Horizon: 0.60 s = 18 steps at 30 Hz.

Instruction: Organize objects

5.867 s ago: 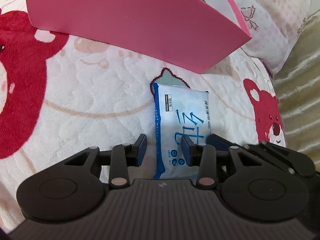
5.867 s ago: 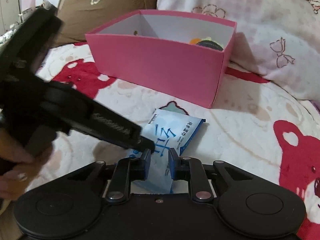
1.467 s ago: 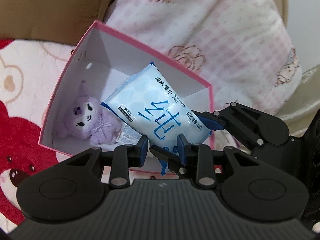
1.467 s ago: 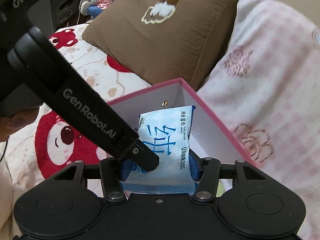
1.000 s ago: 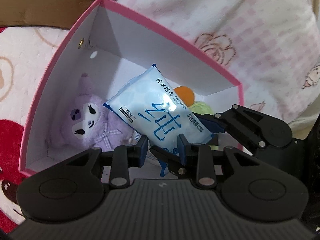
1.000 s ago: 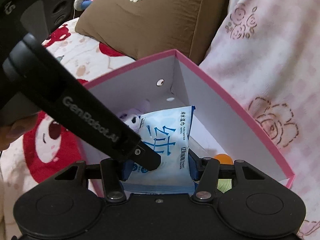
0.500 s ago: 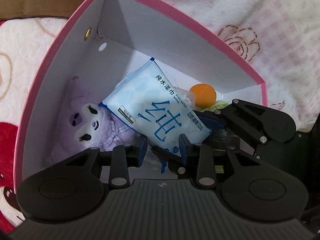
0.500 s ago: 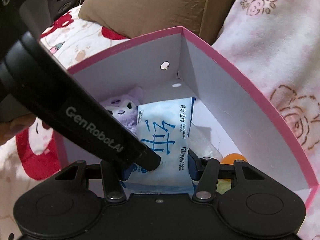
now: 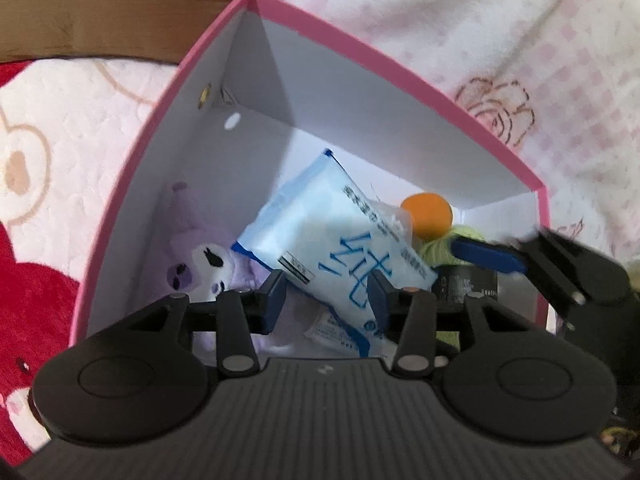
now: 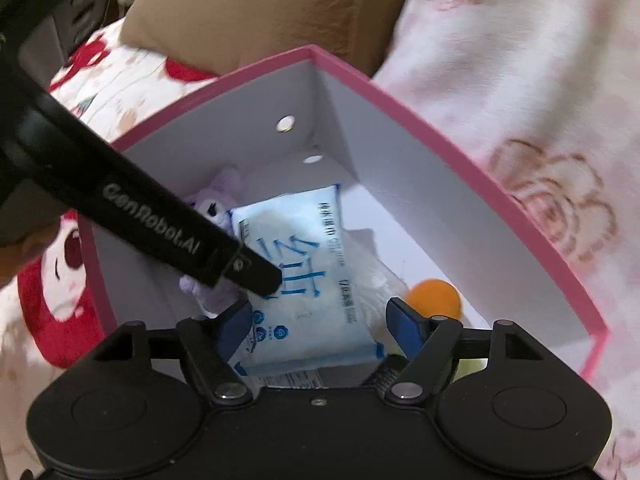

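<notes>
A blue and white wet wipes pack [image 9: 332, 248] lies tilted inside the pink box [image 9: 360, 64], resting on the things in it. My left gripper [image 9: 327, 300] hangs over the box with its jaws opening; the pack's lower end sits between the pads, which do not press it. In the right wrist view the same pack [image 10: 304, 276] lies between the pads of my right gripper [image 10: 320, 326]. Its jaws are also opening, with a gap on the right side. The left gripper's black finger [image 10: 240, 264] crosses over the pack.
In the box are a purple plush toy [image 9: 200, 268], an orange ball [image 9: 427, 216], something yellow-green [image 9: 440, 248] and a black item [image 9: 468, 284]. A brown pillow [image 10: 260, 12] and a pink floral blanket [image 10: 520, 80] lie behind the box. A bear-print bedspread [image 9: 60, 160] lies under it.
Both grippers carried the pack from the bedspread up and into the box. In the last half second both pairs of jaws have spread and the pack has sunk onto the contents.
</notes>
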Motion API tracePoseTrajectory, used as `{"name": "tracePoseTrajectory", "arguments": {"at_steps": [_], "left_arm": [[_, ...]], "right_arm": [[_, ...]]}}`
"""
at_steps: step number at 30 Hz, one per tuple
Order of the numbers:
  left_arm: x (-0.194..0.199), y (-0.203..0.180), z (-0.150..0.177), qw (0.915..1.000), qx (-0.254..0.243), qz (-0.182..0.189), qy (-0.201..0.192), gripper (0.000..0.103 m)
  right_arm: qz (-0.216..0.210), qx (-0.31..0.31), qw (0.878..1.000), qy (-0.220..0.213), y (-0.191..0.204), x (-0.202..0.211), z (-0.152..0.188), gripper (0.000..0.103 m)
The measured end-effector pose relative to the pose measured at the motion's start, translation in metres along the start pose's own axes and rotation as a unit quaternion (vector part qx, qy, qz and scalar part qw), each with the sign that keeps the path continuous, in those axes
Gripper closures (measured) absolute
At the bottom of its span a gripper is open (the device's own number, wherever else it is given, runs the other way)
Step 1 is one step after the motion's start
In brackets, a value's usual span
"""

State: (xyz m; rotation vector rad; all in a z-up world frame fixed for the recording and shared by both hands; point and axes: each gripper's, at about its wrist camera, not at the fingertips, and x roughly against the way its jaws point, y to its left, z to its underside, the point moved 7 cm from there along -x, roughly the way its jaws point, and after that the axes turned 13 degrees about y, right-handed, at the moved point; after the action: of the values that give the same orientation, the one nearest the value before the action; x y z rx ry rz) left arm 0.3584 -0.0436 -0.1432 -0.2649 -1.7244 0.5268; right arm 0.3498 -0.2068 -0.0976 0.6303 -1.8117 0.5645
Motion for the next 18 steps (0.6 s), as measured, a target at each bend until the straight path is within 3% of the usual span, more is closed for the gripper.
{"name": "tracePoseTrajectory", "arguments": {"at_steps": [2,5,9,13,18], "left_arm": [[0.006,0.0,-0.001,0.9999,0.002,0.005,-0.016,0.057],[0.008,0.0,-0.003,0.9998,-0.004,0.004,-0.017,0.056],[0.007,-0.001,-0.005,0.9991,-0.024,-0.021,-0.027,0.058],[0.011,-0.003,-0.012,0.9969,-0.041,-0.037,-0.056,0.057],[0.008,-0.009,-0.016,0.9942,-0.071,-0.051,-0.061,0.057]], "right_arm": [[0.017,-0.049,0.999,-0.006,-0.005,0.009,0.008,0.024],[0.004,-0.124,0.992,-0.019,-0.005,0.02,0.026,0.024],[-0.011,-0.158,0.986,-0.044,0.014,0.031,0.037,0.027],[-0.082,-0.252,0.963,-0.056,0.019,0.03,0.041,0.027],[-0.102,-0.314,0.943,-0.029,0.009,0.008,0.032,0.026]]}}
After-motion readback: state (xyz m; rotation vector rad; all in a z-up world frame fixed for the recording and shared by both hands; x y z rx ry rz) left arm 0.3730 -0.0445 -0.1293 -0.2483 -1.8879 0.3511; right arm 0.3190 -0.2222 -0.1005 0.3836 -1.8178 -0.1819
